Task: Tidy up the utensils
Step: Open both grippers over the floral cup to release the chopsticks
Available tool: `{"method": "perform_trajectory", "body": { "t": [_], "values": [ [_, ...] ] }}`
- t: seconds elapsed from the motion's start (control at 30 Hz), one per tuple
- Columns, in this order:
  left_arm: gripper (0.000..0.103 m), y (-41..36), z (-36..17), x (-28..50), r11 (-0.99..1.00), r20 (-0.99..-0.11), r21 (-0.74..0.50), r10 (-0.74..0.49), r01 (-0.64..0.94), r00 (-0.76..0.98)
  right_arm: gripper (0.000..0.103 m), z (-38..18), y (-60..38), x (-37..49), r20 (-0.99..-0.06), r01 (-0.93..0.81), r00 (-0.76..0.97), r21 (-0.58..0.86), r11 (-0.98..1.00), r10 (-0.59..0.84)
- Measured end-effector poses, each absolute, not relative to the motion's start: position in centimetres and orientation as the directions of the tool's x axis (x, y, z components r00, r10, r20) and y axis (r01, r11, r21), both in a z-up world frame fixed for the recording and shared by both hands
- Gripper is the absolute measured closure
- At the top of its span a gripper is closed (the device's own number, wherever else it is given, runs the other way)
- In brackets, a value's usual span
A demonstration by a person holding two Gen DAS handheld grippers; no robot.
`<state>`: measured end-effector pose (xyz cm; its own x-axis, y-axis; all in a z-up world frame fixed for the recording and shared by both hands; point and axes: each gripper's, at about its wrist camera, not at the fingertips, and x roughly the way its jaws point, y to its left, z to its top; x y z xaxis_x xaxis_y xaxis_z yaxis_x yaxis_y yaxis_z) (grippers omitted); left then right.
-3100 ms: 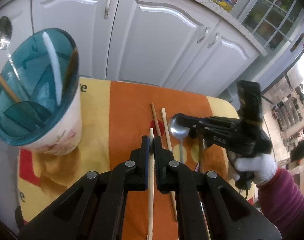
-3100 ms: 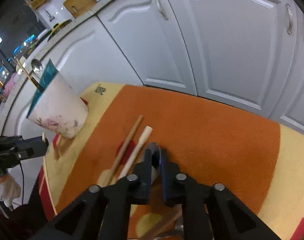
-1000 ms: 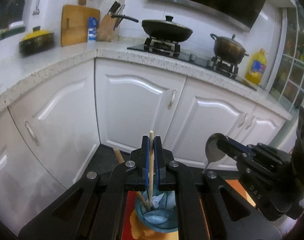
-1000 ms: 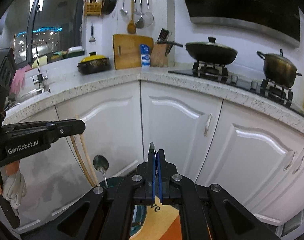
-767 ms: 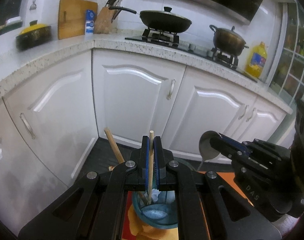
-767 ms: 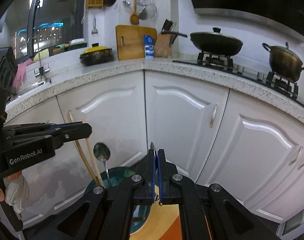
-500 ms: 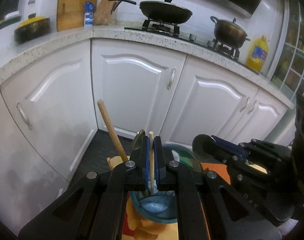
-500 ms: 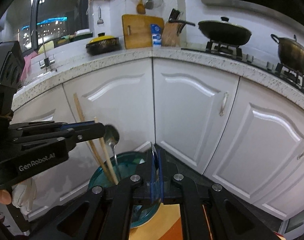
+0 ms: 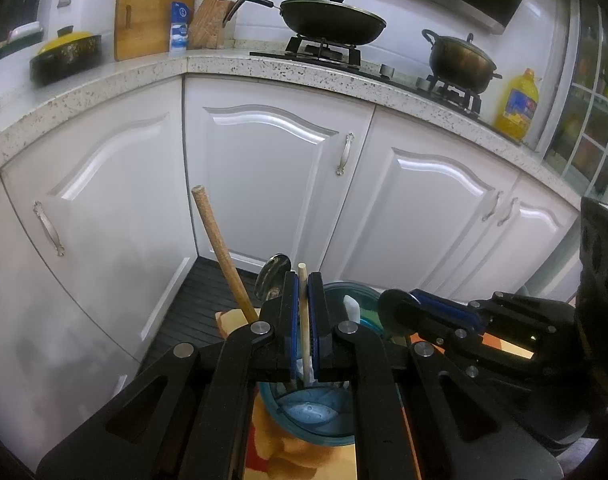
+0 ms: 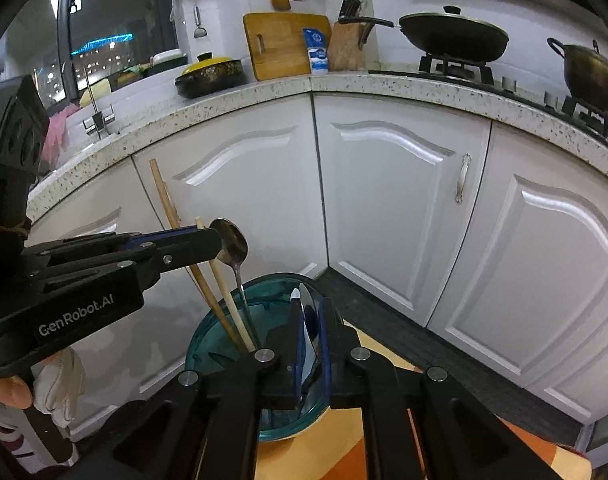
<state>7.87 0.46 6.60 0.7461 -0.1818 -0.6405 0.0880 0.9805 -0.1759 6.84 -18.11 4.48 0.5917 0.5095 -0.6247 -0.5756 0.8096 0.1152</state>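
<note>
My left gripper [image 9: 303, 312] has its jaws closed on a pale chopstick [image 9: 304, 320], which stands upright between the blue pads with its top end poking just above them and its lower end reaching down into the teal utensil holder [image 9: 312, 412] below. My right gripper [image 10: 310, 344] hovers over the same holder, and its jaws are slightly parted around the spoon [image 10: 307, 312]; the bowl of that spoon stands on edge between the pads, and I cannot tell whether either pad is touching it.

Inside the holder, seen from the right wrist, two more chopsticks [image 10: 208, 276] lean toward the left rim, and a second spoon [image 10: 234, 246] stands with its bowl up, just beside the tip of my left gripper. From the left wrist, a brown wooden stick [image 9: 220, 256] leans out of the holder to the left, and a white divider [image 9: 352, 308] shows inside the rim.

The holder stands on an orange and yellow cloth [image 10: 344, 452] covering the desk. White cabinet doors [image 9: 264, 184] lie beyond it.
</note>
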Motion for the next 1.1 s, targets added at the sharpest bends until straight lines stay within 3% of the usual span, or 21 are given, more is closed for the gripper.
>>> {"method": "perform_trajectory", "body": {
  "t": [0.17, 0.3, 0.43, 0.57, 0.63, 1.1],
  "values": [
    [0.100, 0.6, 6.5, 7.8, 0.979, -0.644, -0.183, -0.185, 0.086, 0.742, 0.092, 4.6, -18.0, 6.8, -0.631, -0.574, 0.589, 0.113, 0.811, 0.504],
    [0.100, 0.9, 6.7, 7.6, 0.978, -0.643, -0.191, -0.188, 0.083, 0.742, 0.074, 4.7, -18.2, 6.4, -0.628, -0.574, 0.587, 0.122, 0.809, 0.511],
    [0.095, 1.3, 7.1, 7.4, 0.976, -0.638, -0.203, -0.190, 0.075, 0.746, 0.074, 5.1, -18.5, 5.9, -0.622, -0.578, 0.589, 0.121, 0.807, 0.515],
    [0.074, 1.7, 7.6, 7.0, 0.972, -0.628, -0.223, -0.200, 0.073, 0.752, 0.074, 5.4, -19.2, 5.5, -0.609, -0.569, 0.595, 0.143, 0.810, 0.525],
    [0.070, 1.9, 8.0, 6.6, 0.971, -0.621, -0.230, -0.203, 0.072, 0.757, 0.074, 5.6, -19.6, 5.3, -0.603, -0.562, 0.598, 0.155, 0.812, 0.528],
    [0.066, 1.0, 8.4, 3.9, 0.978, -0.620, -0.202, -0.176, 0.062, 0.765, 0.068, 5.8, -22.4, 2.8, -0.590, -0.503, 0.628, 0.189, 0.843, 0.507]
  ]
}}
